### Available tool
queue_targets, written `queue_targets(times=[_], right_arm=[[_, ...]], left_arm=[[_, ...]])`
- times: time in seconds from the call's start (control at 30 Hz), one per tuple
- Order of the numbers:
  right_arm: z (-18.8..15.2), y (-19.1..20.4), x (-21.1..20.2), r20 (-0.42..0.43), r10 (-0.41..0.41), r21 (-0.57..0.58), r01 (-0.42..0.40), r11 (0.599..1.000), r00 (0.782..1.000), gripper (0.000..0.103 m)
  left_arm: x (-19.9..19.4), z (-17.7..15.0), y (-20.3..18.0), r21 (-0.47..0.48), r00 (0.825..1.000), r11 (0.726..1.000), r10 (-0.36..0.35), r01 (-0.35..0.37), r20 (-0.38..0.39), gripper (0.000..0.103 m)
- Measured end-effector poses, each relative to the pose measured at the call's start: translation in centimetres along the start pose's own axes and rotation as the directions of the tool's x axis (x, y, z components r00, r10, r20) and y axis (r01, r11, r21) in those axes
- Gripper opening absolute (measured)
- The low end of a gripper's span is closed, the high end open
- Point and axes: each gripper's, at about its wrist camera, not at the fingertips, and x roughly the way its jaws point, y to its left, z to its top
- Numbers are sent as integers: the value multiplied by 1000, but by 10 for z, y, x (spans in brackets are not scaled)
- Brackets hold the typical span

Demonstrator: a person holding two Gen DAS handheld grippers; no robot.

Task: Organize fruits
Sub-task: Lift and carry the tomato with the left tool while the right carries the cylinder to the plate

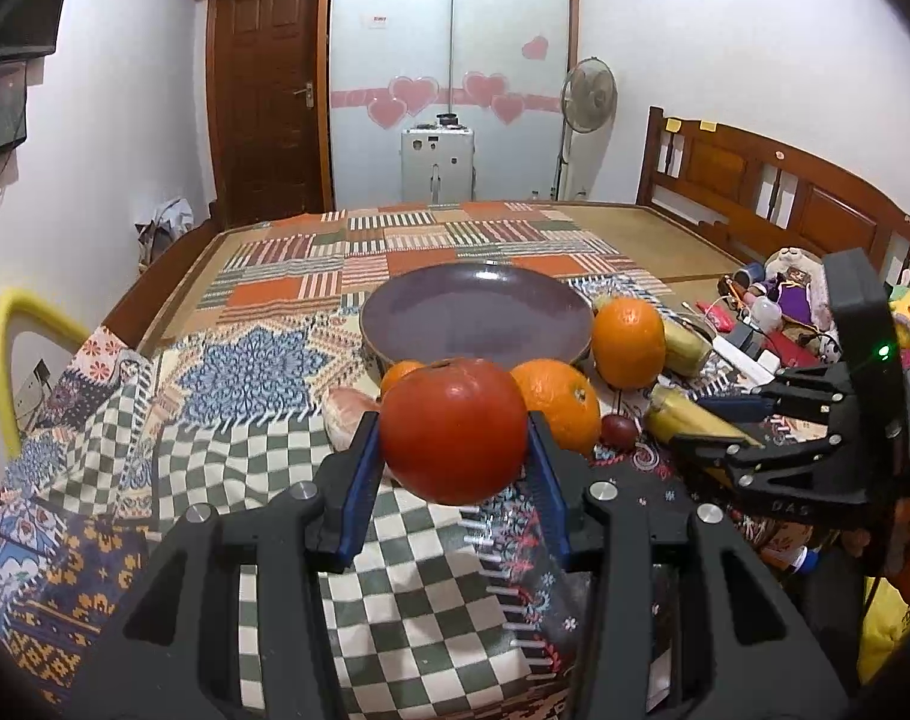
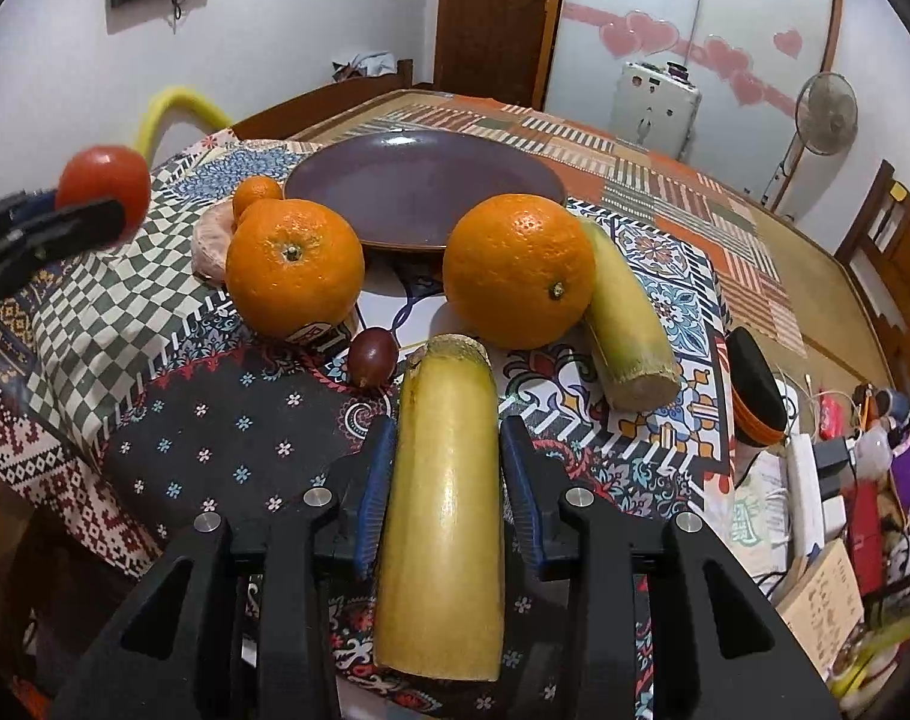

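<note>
Nearest the right wrist camera, the right gripper (image 2: 446, 468) points steeply down with a long pale-yellow stalk piece (image 2: 443, 510) lying lengthwise between its blue-padded fingers (image 2: 374, 492). The left pad touches its side; a thin gap seems to show at the right pad, so I cannot tell whether it is truly clamped. The left gripper (image 1: 455, 450) tilts down more gently and is closed on a red tomato-like fruit (image 1: 453, 429), held just in front of the purple plate (image 1: 475, 312) and above the cloth.

The plate stands empty on a patchwork cloth (image 1: 263, 438) spread over a bed. At the plate's near rim lie two large oranges (image 2: 294, 267) (image 2: 517, 270), a smaller orange fruit (image 2: 255, 192) and a pale pink piece (image 2: 212, 246) to its left, and a small dark red fruit (image 2: 372, 355) between the oranges, nearer the camera. A second stalk piece (image 2: 628, 324) rests against the right-hand orange. Right of the plate, at the bed's edge, toys and cables (image 1: 784, 306) are piled. Beyond the plate stand a brown door (image 1: 263, 90), frosted panels with pink hearts (image 1: 449, 60), a white appliance (image 1: 437, 162) and a fan (image 1: 588, 96); a wooden headboard (image 1: 772, 192) runs along the right.
</note>
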Motion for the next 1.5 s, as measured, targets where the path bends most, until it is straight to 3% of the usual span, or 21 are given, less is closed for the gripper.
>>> queue_targets(times=[0.2,0.47,0.87,1.07,1.5], right_arm=[[7,-15,0,4,33,65,-33,997,999,32],[15,-24,-39,135,22,113,-38,993,991,32],[62,-23,-71,304,37,110,-74,991,952,31],[81,-22,-61,319,51,86,-82,993,946,31],[100,-20,1,218,114,67,-131,989,969,31]], left_arm=[[-1,21,-3,30,1000,999,13,-14,28,46],[1,40,2,33,999,999,17,-19,49,46],[19,61,8,46,998,998,29,-31,51,46],[37,73,14,57,999,998,33,-36,42,46],[96,69,21,85,997,995,59,-54,-54,46]])
